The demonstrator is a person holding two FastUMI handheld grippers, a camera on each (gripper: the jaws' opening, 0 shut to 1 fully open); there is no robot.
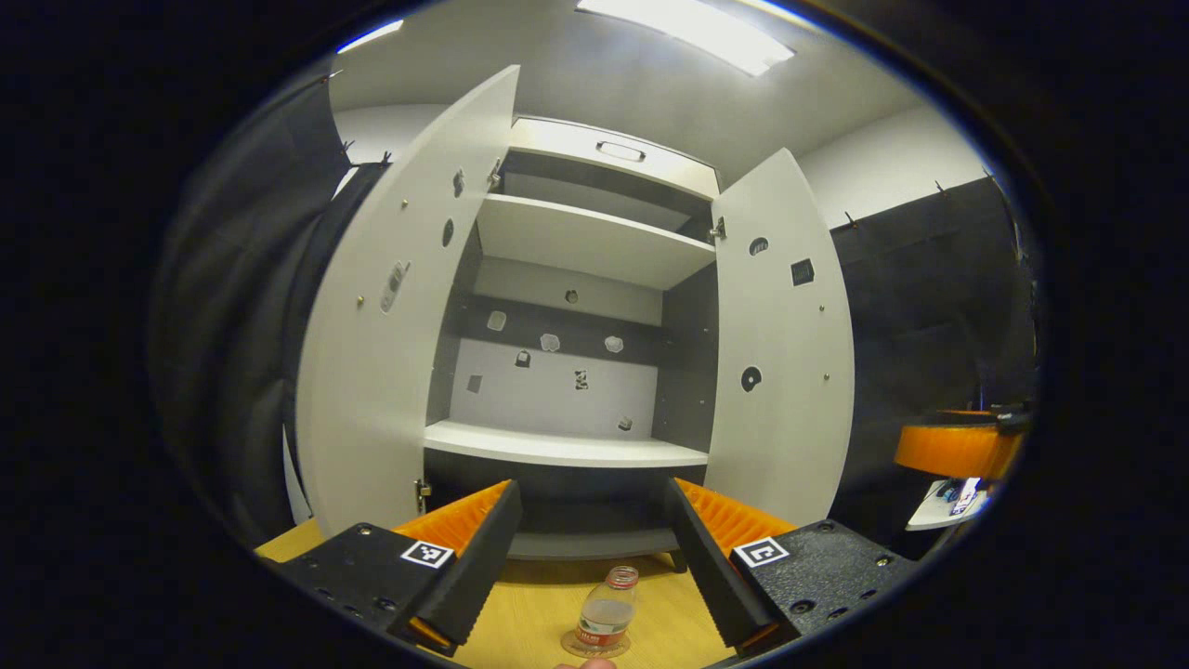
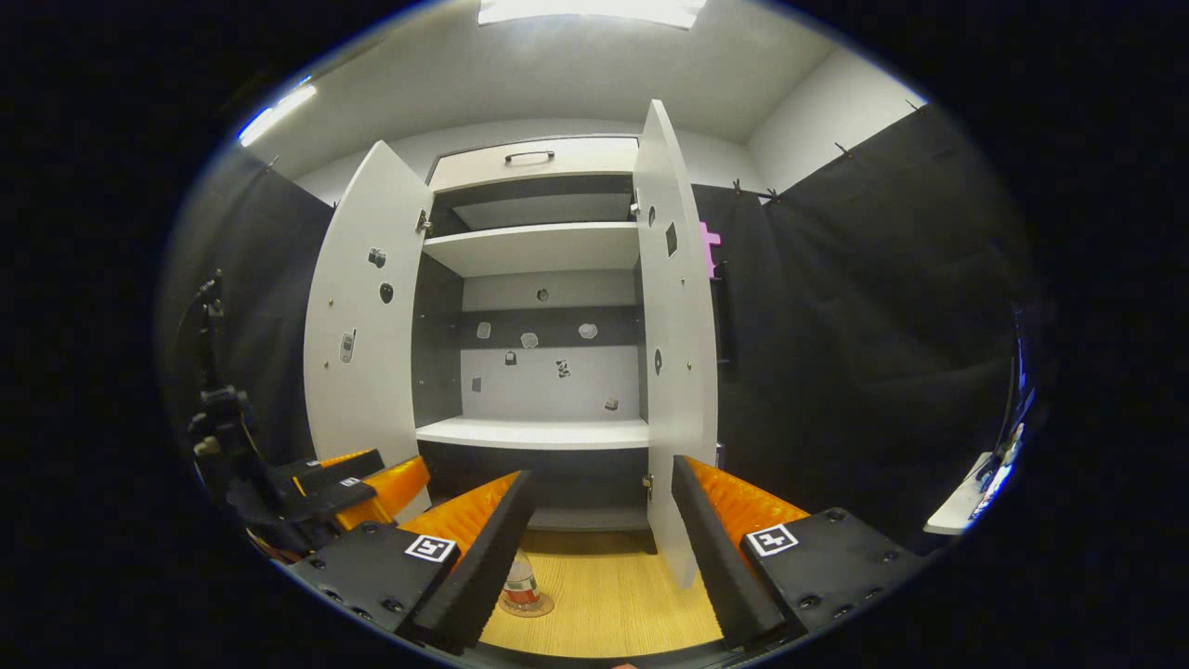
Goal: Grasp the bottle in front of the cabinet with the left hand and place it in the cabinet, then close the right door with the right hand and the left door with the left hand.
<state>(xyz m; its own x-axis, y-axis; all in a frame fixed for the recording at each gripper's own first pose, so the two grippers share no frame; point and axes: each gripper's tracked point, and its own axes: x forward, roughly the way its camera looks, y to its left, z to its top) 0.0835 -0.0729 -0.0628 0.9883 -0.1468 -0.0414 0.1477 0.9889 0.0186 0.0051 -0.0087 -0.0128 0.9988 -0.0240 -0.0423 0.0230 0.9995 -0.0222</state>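
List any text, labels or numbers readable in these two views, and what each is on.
None can be read.
Bottle label: red band, print too small.
Stickers on the cabinet doors and back wall: small blurred shapes.
Left tongs and right tongs: square black-and-white marker tags, no words.

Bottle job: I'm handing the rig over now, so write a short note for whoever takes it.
Left gripper: open, empty, aimed at the bottle.
Right gripper: open, empty, facing the cabinet.
Bottle: upright on the wooden table in front of the cabinet, not yet grasped.
Left door and right door: both open.
Done: nothing.
Left: grasp the bottle with the left, place it in the cabinet, close the right door, then the left.
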